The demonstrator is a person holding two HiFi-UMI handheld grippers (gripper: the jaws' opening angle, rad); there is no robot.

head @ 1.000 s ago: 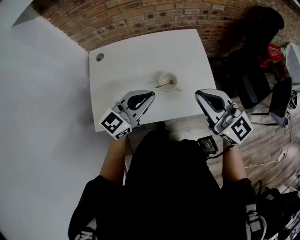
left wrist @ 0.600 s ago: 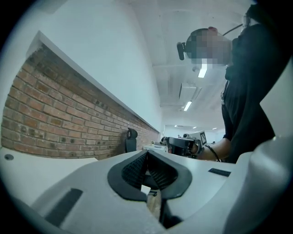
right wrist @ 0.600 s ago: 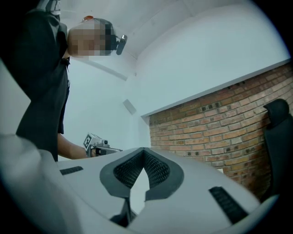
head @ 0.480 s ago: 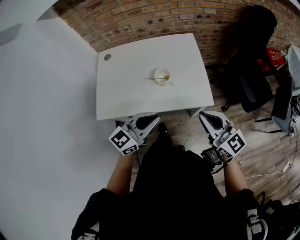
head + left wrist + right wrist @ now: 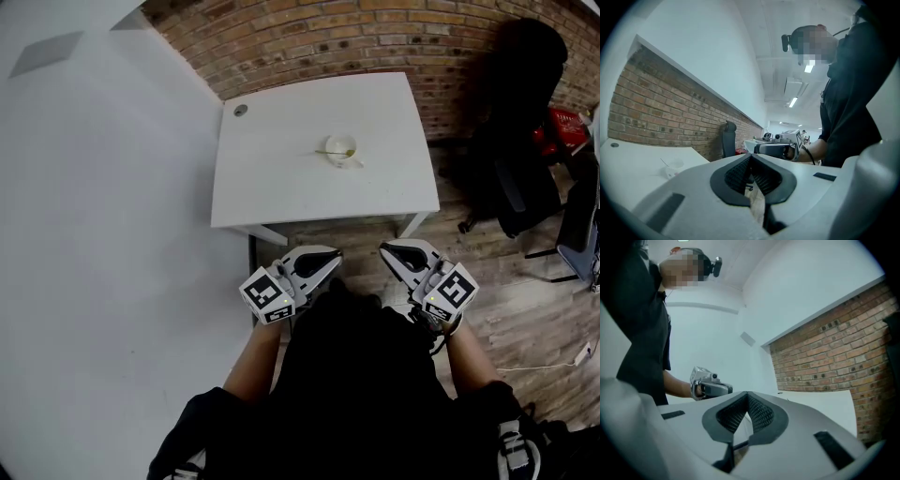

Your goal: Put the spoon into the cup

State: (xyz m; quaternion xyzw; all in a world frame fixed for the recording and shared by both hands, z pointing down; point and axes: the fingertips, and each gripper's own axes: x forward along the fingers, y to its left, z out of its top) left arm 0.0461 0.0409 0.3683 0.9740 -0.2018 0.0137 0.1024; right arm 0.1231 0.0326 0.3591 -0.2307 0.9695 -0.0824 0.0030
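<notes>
Found spoon [image 5: 330, 153] resting in cup [image 5: 343, 160], middle of counter [image 5: 281, 178], nearer far edge. Noted left hand-held gripper [image 5: 326, 254] and right hand-held gripper [image 5: 390, 251] closed on nothing, short of near edge. Judged spoon light, stiff, slippery; best pinched mid-handle.

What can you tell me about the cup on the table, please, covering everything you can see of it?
The cup is small, round and white, and stands upright with its mouth open. It sits on the white table, roughly mid-table and apart from every edge. A thin spoon rests in it, its handle sticking out over the rim on the left as the head view shows it. Nothing else touches the cup. It is too small to tell its material.
</notes>
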